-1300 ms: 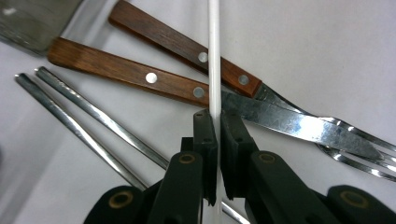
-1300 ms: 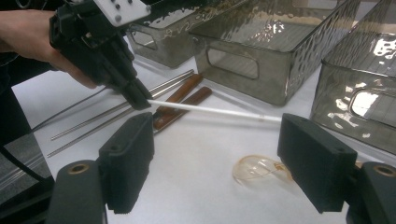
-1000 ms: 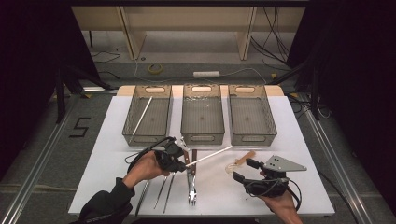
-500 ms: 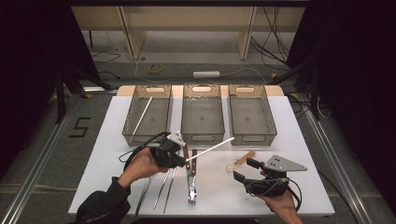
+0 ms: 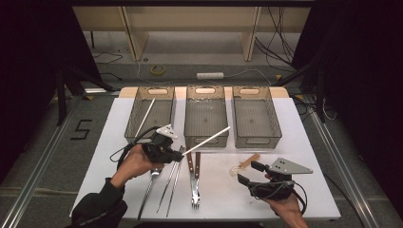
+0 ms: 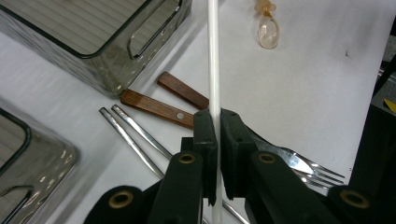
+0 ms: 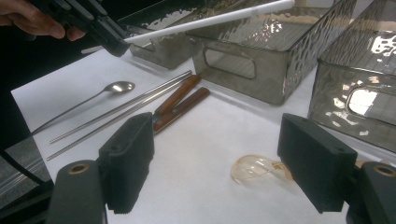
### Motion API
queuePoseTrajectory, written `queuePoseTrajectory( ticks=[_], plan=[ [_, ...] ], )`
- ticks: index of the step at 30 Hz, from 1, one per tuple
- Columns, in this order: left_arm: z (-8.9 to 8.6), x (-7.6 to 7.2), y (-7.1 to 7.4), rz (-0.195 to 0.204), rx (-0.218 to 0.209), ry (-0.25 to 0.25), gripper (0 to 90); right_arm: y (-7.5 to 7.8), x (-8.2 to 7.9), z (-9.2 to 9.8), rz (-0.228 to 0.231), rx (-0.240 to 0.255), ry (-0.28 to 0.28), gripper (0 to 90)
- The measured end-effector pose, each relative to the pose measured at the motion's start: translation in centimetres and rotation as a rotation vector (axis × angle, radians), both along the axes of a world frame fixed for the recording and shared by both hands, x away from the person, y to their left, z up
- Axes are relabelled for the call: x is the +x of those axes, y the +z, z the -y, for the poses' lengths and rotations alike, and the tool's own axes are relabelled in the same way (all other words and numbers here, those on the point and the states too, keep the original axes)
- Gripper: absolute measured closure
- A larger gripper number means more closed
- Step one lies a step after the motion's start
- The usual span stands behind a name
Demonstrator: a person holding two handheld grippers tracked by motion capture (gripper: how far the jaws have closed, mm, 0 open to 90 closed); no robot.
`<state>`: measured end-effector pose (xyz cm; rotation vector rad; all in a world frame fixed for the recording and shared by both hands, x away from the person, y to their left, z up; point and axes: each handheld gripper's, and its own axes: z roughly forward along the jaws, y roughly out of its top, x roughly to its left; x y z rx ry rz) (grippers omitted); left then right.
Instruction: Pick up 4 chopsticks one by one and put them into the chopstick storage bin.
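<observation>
My left gripper point(image 5: 182, 153) is shut on a long white chopstick point(image 5: 207, 139) and holds it in the air, its far end slanting up over the front of the middle clear bin point(image 5: 189, 114). In the left gripper view the chopstick point(image 6: 214, 70) runs straight up from between the closed pads. A second white chopstick point(image 5: 145, 118) leans in the left bin point(image 5: 134, 111). My right gripper point(image 5: 247, 173) hovers open at the table's front right, just short of a clear plastic spoon point(image 7: 259, 170).
A third clear bin point(image 5: 256, 141) stands at the right. On the white table lie a metal spoon point(image 5: 149, 190), a pair of metal chopsticks point(image 5: 171, 185) and two wooden-handled forks point(image 5: 194, 185). Cables and shelving sit beyond the table's far edge.
The left gripper has risen and moved toward the bins with the white chopstick, whose tip now reaches over the middle bin's front. The right gripper has stayed where it was.
</observation>
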<state>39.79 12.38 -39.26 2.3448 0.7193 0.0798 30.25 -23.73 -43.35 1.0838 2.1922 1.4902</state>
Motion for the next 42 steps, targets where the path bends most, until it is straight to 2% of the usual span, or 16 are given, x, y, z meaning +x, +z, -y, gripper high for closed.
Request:
queuePoseTrajectory(
  ticks=[7,18,29,39,42],
  plan=[
    [-0.8,0.2,0.4,0.009,-0.014,0.028,85.6,0.0,0.0,0.0,-0.004,0.004,-0.004,28.3],
    [-2.6,0.7,1.4,0.04,-0.056,0.1,85.6,-0.1,0.2,0.2,-0.007,0.011,-0.008,28.3],
    [-5.5,1.3,2.5,0.092,-0.087,0.222,85.6,-0.1,0.1,0.2,-0.006,0.01,-0.008,28.3],
    [-7.9,2.2,2.2,0.102,-0.107,0.333,85.6,0.0,0.1,0.1,-0.004,0.007,-0.006,28.3],
    [-8.5,2.5,2.1,0.103,-0.114,0.352,85.6,-0.1,0.1,0.1,-0.007,0.005,-0.006,28.3]
  ],
)
